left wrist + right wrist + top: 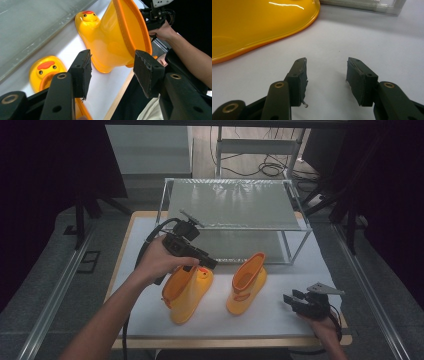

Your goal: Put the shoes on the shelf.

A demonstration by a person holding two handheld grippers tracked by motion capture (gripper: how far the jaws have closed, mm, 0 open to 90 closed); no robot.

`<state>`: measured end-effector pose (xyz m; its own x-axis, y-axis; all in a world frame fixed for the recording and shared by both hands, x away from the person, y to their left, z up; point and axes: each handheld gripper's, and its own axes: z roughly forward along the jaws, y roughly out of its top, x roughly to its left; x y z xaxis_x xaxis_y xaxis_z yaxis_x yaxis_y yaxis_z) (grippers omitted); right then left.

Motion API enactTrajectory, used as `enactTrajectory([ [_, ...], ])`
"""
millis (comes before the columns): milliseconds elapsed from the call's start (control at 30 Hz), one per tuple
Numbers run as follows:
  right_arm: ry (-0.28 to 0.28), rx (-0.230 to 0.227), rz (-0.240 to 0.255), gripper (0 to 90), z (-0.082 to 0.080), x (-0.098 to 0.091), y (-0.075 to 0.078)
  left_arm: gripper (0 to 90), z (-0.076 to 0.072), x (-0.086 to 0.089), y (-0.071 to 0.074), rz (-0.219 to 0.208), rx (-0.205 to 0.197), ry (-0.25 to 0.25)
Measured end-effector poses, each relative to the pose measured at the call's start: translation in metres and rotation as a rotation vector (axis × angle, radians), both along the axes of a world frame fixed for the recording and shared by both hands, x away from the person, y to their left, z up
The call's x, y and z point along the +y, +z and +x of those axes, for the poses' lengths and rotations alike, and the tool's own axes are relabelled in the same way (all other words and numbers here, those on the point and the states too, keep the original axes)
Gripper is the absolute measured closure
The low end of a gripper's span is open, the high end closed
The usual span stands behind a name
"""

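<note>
Over the left boot, the left gripper hovers with its jaws spread wide and nothing between them; the left hand holds it from behind, a black cable looping off toward the rack. At the table's near right corner the right gripper sits low over the white tabletop, jaws likewise apart and empty, gripped by the right hand.

No writing or brand can be read on anything. The left gripper view shows what the high view hides: each yellow boot has a duck face on its toe, with an orange bill and black eyes, one on the left boot below the jaws and one on the right boot beyond them. That view also catches the right gripper far off. The right gripper view shows its own open jaws above bare white surface, with a glossy yellow boot sole edge just ahead.

Both boots stand upright, side by side but apart, shafts rising with orange-rimmed openings. Seen from above, the right boot has its shaft nearer the rack and its foot running toward the person. Behind them stands a metal-framed shelf rack
</note>
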<state>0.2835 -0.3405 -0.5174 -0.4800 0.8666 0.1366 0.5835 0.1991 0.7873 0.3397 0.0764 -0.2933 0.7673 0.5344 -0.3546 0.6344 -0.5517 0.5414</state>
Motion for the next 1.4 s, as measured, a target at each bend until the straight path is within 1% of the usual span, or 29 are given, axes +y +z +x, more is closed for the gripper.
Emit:
enactTrajectory([
  [167, -0.002, -0.002, -0.001, 50.0, 0.000, 0.000, 0.000, 48.5, 0.003, -0.013, 0.001, 0.008, 0.011, -0.016],
  [400, -0.003, -0.001, -0.002, 50.1, 0.000, 0.000, 0.000, 48.6, 0.008, -0.025, 0.001, 0.020, 0.029, -0.029],
  [500, -0.005, -0.002, -0.002, 50.1, 0.000, 0.000, 0.000, 48.6, 0.010, -0.030, 0.001, 0.036, 0.031, -0.038],
  [633, -0.005, 0.001, -0.001, 50.1, 0.000, 0.000, 0.000, 48.6, 0.011, -0.039, 0.002, 0.044, 0.035, -0.039],
  [667, -0.005, 0.002, -0.001, 50.0, 0.001, -0.001, 0.000, 48.6, 0.010, -0.042, 0.001, 0.039, 0.039, -0.030],
  [800, -0.006, 0.002, 0.001, 50.1, 0.001, -0.001, 0.000, 48.7, 0.012, -0.051, -0.001, 0.056, 0.048, -0.032],
  [867, -0.007, 0.002, 0.001, 50.1, 0.001, -0.001, 0.000, 48.7, 0.015, -0.059, -0.004, 0.075, 0.054, -0.038],
  [900, -0.007, 0.002, 0.001, 50.1, 0.001, -0.001, 0.000, 48.7, 0.015, -0.059, -0.004, 0.075, 0.054, -0.038],
  [933, -0.008, 0.003, 0.001, 50.0, 0.001, -0.001, 0.000, 48.7, 0.016, -0.062, -0.005, 0.085, 0.054, -0.043],
  [967, -0.011, 0.003, 0.002, 50.1, 0.001, -0.001, 0.000, 48.7, 0.017, -0.067, -0.006, 0.096, 0.061, -0.048],
  [1000, -0.011, 0.003, 0.002, 50.1, 0.001, -0.001, 0.000, 48.9, 0.017, -0.067, -0.006, 0.096, 0.061, -0.048],
  [1067, -0.013, 0.004, 0.002, 50.1, 0.001, -0.001, 0.000, 49.1, 0.018, -0.073, -0.008, 0.101, 0.063, -0.050],
  [1133, -0.011, 0.003, -0.001, 50.1, 0.001, -0.001, 0.000, 49.3, 0.019, -0.078, -0.011, 0.114, 0.074, -0.044],
  [1167, -0.011, 0.004, -0.001, 50.0, 0.001, -0.001, 0.000, 49.3, 0.021, -0.080, -0.012, 0.126, 0.074, -0.054],
  [1233, -0.010, 0.006, 0.000, 50.0, 0.001, -0.001, 0.000, 49.3, 0.022, -0.085, -0.015, 0.134, 0.082, -0.053],
  [1400, -0.011, 0.010, 0.000, 50.0, 0.001, -0.002, 0.000, 49.2, 0.026, -0.094, -0.022, 0.165, 0.089, -0.058],
])
